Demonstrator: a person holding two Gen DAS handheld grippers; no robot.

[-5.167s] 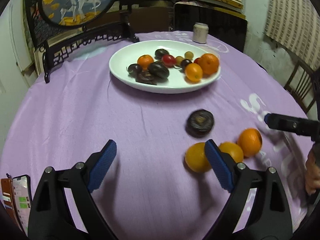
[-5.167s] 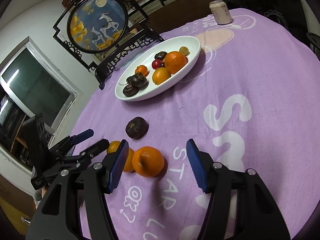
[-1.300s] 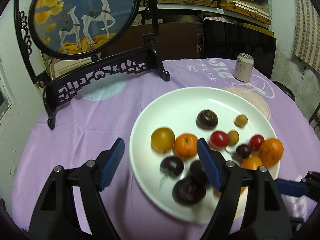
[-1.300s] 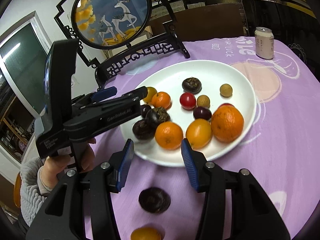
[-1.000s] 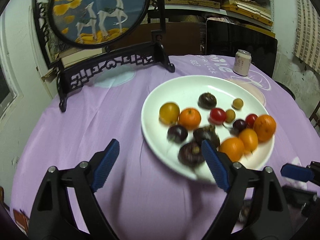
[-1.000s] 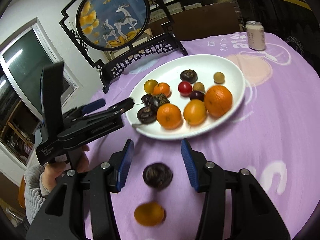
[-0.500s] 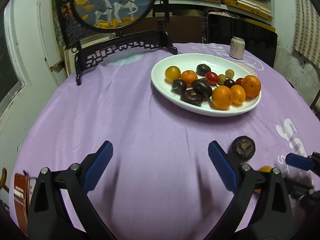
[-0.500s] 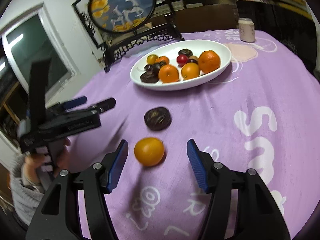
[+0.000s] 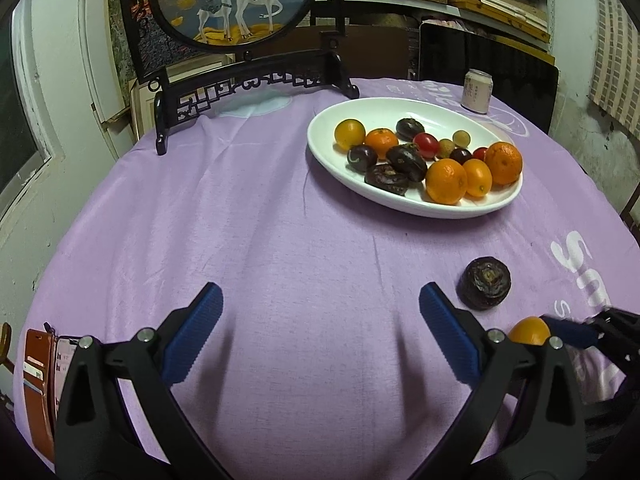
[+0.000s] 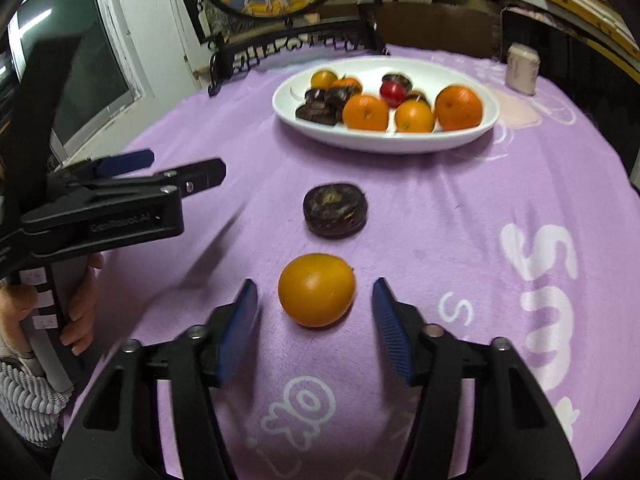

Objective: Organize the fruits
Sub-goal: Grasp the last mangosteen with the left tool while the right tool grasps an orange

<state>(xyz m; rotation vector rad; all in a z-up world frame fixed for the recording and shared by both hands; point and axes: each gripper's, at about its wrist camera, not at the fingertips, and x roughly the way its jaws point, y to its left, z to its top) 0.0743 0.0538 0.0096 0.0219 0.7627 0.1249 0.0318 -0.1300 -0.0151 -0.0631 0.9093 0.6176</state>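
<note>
An orange (image 10: 317, 290) lies on the purple cloth between the open jaws of my right gripper (image 10: 316, 312), which does not touch it. A dark round fruit (image 10: 334, 210) lies just beyond it. The white plate (image 10: 460, 142) farther back holds several oranges, dark fruits and small ones. My left gripper (image 9: 320, 332) is open and empty over bare cloth; it shows at the left of the right wrist view (image 10: 168, 170). In the left wrist view the dark fruit (image 9: 484, 283) and the orange (image 9: 529, 331) lie at the right, with the plate (image 9: 404, 204) behind.
A black carved stand with a round deer picture (image 9: 236, 0) stands at the table's back left. A drink can (image 9: 477, 91) stands behind the plate. A phone in a brown case (image 9: 42, 380) lies at the front left edge. White lettering is printed on the cloth at the right.
My right gripper has come down and forward so the orange now lies between its jaws. My left gripper has drawn back from the plate to the near side of the table.
</note>
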